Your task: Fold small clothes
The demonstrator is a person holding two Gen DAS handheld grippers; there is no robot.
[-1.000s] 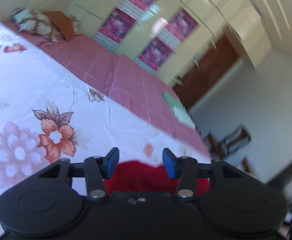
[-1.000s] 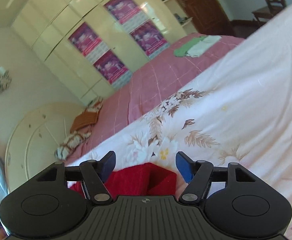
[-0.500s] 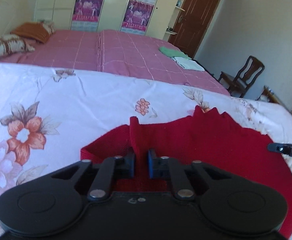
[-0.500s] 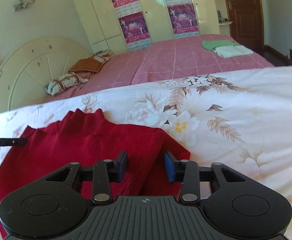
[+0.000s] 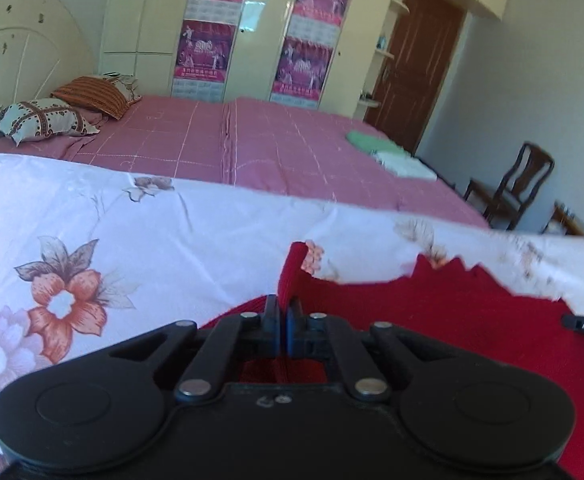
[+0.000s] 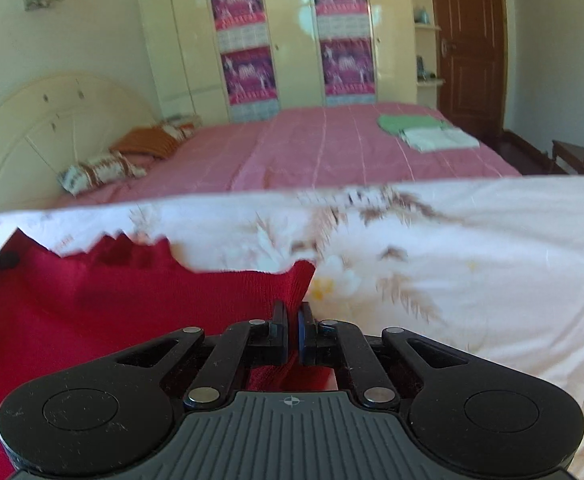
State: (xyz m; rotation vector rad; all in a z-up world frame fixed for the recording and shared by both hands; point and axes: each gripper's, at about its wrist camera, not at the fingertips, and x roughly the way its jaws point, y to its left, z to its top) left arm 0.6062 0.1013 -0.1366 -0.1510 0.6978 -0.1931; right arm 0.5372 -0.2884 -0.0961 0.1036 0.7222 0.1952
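**Red knit garment pinched at 2 corners over the floral sheet**

The red knit garment (image 5: 444,312) lies spread on the white floral sheet (image 5: 91,220), with its far edge raised and jagged-looking against the print behind it. In the left wrist view a narrow ribbed strip of the cloth stands up from between the tongs; in the right wrist view a pointed corner of the same garment (image 6: 131,300) rises just ahead of the tongs.

The left gripper (image 5: 283,320) has its blue-padded fingers drawn tight together on that strip, fabric showing in the thin gap and behind the pads. The right gripper (image 6: 292,328) is likewise narrowed hard onto the corner, red cloth visible between and beneath its fingers. Each view catches a dark tip of the other tool at the frame's edge, beside the garment.

Beyond the sheet stretches a pink checked bedspread (image 6: 324,148). On it rest 2 patterned pillows (image 5: 43,120) near the cream headboard (image 6: 51,120), and a folded green cloth (image 6: 408,123) touching a folded white cloth (image 6: 440,138). Cream wardrobe doors carry 4 magenta posters (image 6: 247,76). A brown door (image 6: 472,40) and a dark wooden chair (image 5: 520,184) stand to the right.
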